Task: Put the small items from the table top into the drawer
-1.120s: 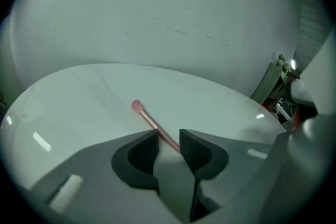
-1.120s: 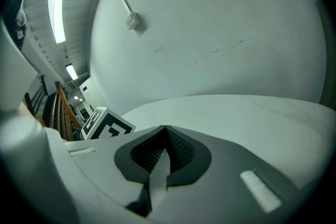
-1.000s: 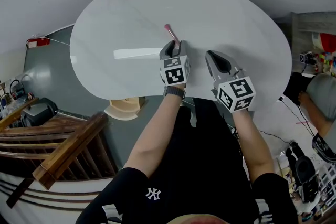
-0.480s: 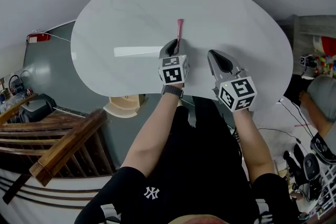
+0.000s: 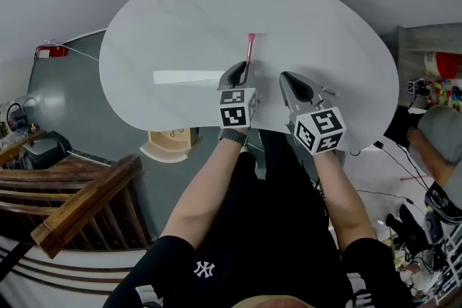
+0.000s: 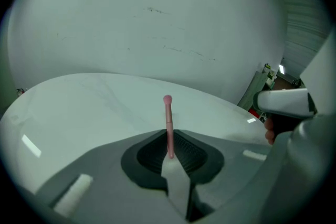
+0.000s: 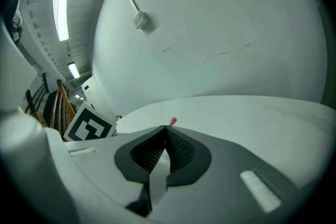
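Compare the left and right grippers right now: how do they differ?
The left gripper has its fingers closed on a thin pink stick, which juts forward over the white table. The right gripper has its fingers closed on nothing. In the head view the left gripper's marker cube sits square to the camera, while the right gripper's marker cube is tilted. Both grippers are shut and point out over the table.

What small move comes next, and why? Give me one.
Probably carry the pink stick back off the table top toward the drawer, which no view shows. The left gripper is shut on the stick's lower end; the right gripper is shut and empty, free for the drawer.
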